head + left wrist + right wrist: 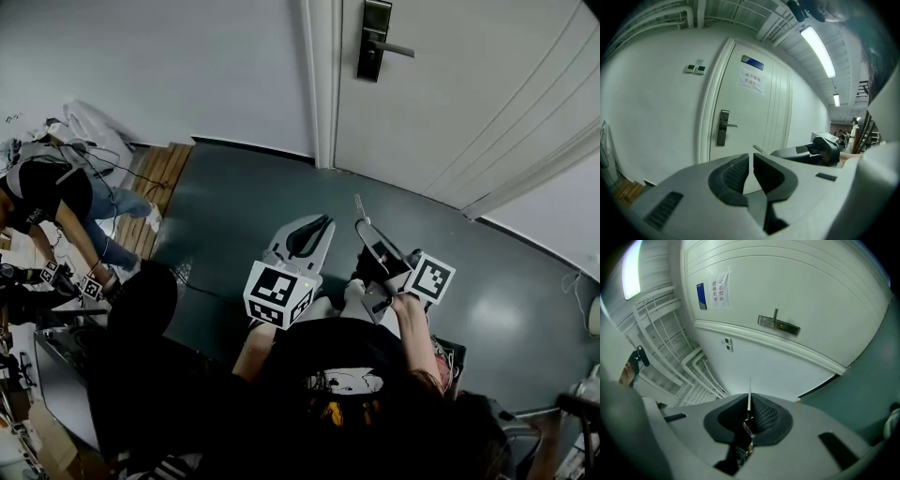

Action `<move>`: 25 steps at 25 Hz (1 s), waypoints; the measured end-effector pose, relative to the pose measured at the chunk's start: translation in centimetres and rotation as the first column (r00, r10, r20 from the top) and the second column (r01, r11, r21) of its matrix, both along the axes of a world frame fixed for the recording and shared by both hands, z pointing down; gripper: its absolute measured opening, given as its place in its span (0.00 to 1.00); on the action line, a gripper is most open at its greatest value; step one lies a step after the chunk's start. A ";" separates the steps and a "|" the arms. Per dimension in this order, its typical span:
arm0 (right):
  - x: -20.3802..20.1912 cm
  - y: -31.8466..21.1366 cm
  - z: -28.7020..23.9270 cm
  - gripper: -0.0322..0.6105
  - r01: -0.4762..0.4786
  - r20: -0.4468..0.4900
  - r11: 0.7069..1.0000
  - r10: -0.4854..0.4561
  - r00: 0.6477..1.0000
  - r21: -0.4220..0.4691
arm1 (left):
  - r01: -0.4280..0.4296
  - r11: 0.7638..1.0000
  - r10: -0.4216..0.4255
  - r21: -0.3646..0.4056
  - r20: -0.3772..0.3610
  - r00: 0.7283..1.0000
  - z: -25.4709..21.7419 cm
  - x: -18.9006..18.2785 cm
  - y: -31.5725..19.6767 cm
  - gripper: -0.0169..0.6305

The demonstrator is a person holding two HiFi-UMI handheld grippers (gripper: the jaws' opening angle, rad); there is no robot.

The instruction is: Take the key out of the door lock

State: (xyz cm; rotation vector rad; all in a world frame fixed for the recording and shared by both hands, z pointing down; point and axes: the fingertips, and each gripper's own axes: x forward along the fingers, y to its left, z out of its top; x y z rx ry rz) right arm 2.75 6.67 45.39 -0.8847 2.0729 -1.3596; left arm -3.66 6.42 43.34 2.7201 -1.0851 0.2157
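The white door carries a dark lock plate with a lever handle (pixel 373 39), also seen in the left gripper view as the lock plate (pixel 723 128) and in the right gripper view as the lock plate (pixel 778 325). Both grippers hang well back from the door, over the green floor. My right gripper (pixel 367 230) is shut on a thin metal key (pixel 749 394), whose blade pokes out past the jaws; the key (pixel 359 208) points toward the door. My left gripper (pixel 314 232) is beside it, jaws shut with nothing between them (pixel 751 161). I cannot make out the keyhole.
Another person (pixel 47 197) crouches at the far left with cables and gear near a strip of wood flooring (pixel 159 178). The door frame (pixel 321 84) stands left of the lock. A paper notice (pixel 752 79) is on the door, wall switches (pixel 693 69) beside it.
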 end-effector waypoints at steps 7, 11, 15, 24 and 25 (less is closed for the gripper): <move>-0.1 1.0 0.0 0.08 -0.024 -0.008 1.000 0.024 1.000 0.012 | -0.033 0.999 0.033 0.006 -0.005 0.999 0.0 0.2 1.0 0.08; 0.0 1.1 0.1 0.08 -0.041 -0.001 0.999 0.041 0.999 0.009 | -0.047 0.999 0.048 0.007 -0.005 0.999 0.1 0.2 1.2 0.08; 0.1 1.2 -0.1 0.08 -0.051 0.000 0.999 0.051 0.999 0.014 | -0.058 0.998 0.058 0.008 -0.004 0.998 0.1 0.3 1.4 0.08; 0.1 1.7 -0.1 0.08 -0.065 0.006 0.998 0.065 0.998 0.005 | -0.065 0.998 0.065 0.011 -0.003 0.998 -0.1 0.1 1.7 0.08; 0.0 1.8 -0.1 0.08 -0.067 0.005 0.998 0.066 0.998 0.005 | -0.065 0.998 0.065 0.011 -0.002 0.998 -0.1 0.1 1.9 0.08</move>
